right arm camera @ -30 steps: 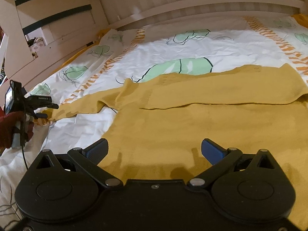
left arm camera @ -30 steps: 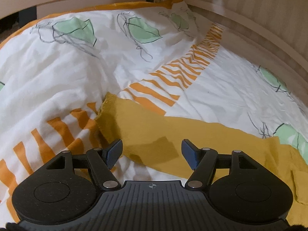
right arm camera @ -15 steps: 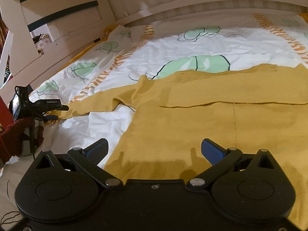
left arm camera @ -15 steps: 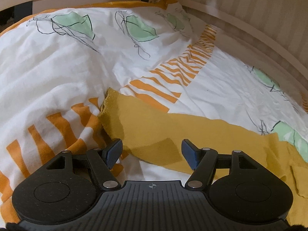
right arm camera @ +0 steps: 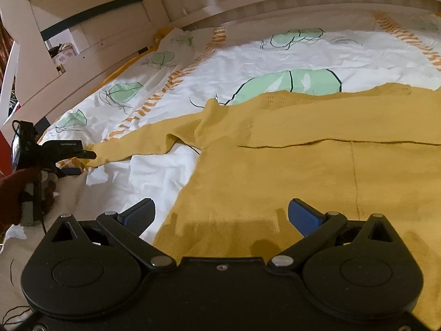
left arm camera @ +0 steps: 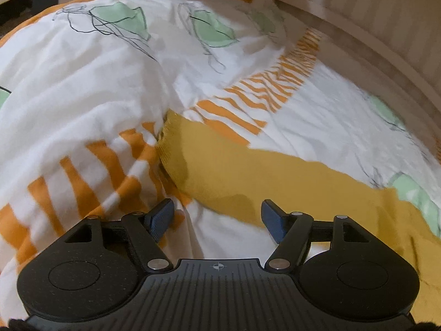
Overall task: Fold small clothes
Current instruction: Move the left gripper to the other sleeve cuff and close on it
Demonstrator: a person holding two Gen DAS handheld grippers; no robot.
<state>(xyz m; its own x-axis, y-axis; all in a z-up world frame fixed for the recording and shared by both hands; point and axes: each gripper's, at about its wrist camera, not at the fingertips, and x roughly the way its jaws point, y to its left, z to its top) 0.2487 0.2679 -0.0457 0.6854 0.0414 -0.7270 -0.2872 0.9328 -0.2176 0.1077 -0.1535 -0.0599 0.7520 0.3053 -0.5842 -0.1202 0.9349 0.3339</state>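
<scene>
A mustard-yellow knit sweater [right arm camera: 303,171] lies flat on the bed, one sleeve folded across its body. Its other sleeve [left arm camera: 234,171] stretches out to the left, cuff end on the duvet. My left gripper [left arm camera: 216,216] is open and empty, just short of that sleeve's near edge; it also shows in the right wrist view [right arm camera: 74,160] at the cuff. My right gripper [right arm camera: 220,215] is open and empty, low over the sweater's lower left hem corner.
The bed has a white duvet [right arm camera: 248,63] with green leaf prints and orange stripes [left arm camera: 91,171]. A pale wooden bed rail [left arm camera: 372,41] curves along the far side. A white wooden frame [right arm camera: 82,41] stands at the left.
My left gripper has drawn back a little from the sleeve, which now lies farther ahead. My right gripper has shifted left toward the sweater's hem corner. Both stay open.
</scene>
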